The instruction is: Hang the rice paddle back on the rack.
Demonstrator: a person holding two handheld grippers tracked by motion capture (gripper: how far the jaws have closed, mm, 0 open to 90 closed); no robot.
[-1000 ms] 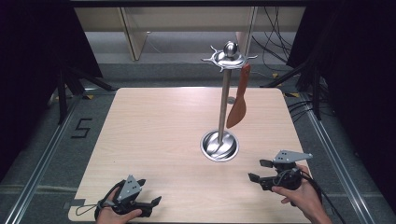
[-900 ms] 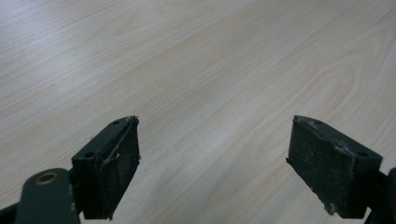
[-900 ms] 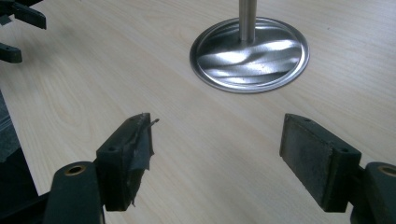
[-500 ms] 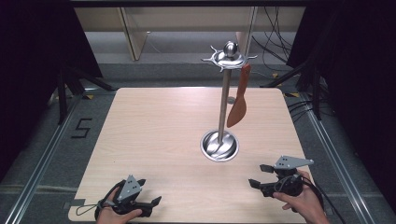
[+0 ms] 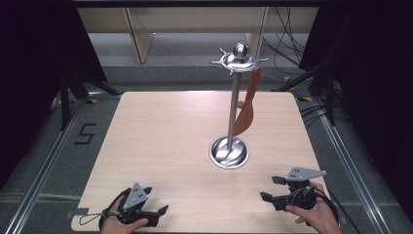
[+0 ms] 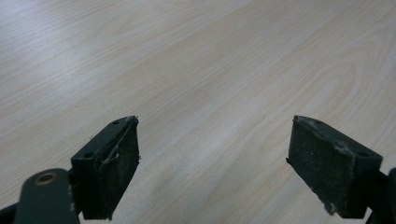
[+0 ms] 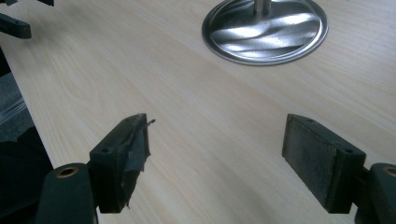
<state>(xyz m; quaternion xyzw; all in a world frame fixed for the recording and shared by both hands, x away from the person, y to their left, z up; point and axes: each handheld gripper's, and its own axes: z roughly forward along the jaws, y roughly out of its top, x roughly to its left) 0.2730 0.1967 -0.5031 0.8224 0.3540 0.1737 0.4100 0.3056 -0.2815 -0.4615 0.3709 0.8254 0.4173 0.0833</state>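
Wooden table bears one stand, one spatula.

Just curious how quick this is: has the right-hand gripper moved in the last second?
Yes. The right gripper has drawn back toward the table's near edge, farther from the stand's base.

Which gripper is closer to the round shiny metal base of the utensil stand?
Right. The right gripper sits just below-right of the round metal base; the left gripper rests farther off, near the table's bottom-left edge.
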